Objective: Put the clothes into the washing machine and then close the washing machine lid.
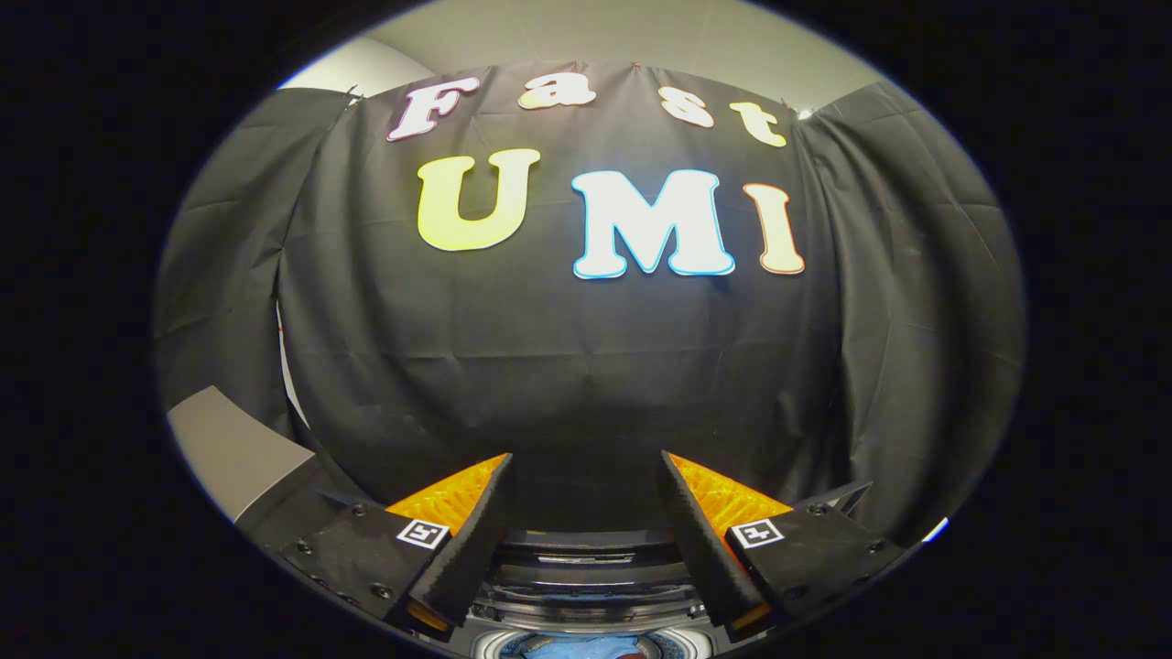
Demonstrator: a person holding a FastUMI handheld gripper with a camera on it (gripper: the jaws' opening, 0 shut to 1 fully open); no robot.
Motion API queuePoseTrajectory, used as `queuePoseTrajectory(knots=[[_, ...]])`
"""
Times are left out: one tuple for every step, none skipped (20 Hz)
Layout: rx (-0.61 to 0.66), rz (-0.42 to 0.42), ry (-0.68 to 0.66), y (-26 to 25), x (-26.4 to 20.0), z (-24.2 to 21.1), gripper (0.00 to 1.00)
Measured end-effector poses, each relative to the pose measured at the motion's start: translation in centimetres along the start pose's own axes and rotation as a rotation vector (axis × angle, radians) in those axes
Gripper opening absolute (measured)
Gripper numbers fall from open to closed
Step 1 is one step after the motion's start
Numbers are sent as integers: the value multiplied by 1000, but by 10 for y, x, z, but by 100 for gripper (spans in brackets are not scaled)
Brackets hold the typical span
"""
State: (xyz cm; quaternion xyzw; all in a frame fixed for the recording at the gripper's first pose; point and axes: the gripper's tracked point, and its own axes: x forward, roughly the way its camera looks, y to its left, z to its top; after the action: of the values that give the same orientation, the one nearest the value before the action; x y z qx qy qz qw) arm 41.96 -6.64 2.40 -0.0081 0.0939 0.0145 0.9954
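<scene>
claw: my gripper (586, 476) has its two fingers spread well apart, nothing held between them; i see only the black cloth wall (568, 366) through the gap.
fingers: one finger (472, 540) and the other (700, 540) both point forward and slightly up at the wall, touching nothing.
washing machine: the dark top-loading washing machine with a round drum opening (586, 572) sits below the fingers, its back edge running under the gap between them.
lid: i cannot tell how the lid stands, though the drum mouth looks uncovered from here.
clothes: a crumpled light blue cloth garment (586, 648) lies inside the drum, beneath and behind the fingertips, apart from both.
side: a pale grey slanted panel (229, 448) shows beside the wall.
</scene>
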Motion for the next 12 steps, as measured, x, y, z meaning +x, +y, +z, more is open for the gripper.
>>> queuePoseTrajectory(knots=[[-2, 4, 18, 1, 0, -7, 96], [24, 1, -7, -1, -1, -3, 96], [36, 5, 1, -1, -2, -5, 96], [37, 7, -13, 0, -6, -3, 96], [30, 10, -8, 1, -8, -6, 96], [26, 13, -12, 0, -12, -6, 96], [30, 14, -11, 0, -15, -8, 96], [33, 15, -14, 0, -20, -8, 96], [33, 18, -18, 0, -25, -9, 96], [31, 18, -20, 0, -30, -10, 96], [28, 20, -24, 0, -35, -11, 96], [28, 21, -24, -1, -40, -13, 96]])
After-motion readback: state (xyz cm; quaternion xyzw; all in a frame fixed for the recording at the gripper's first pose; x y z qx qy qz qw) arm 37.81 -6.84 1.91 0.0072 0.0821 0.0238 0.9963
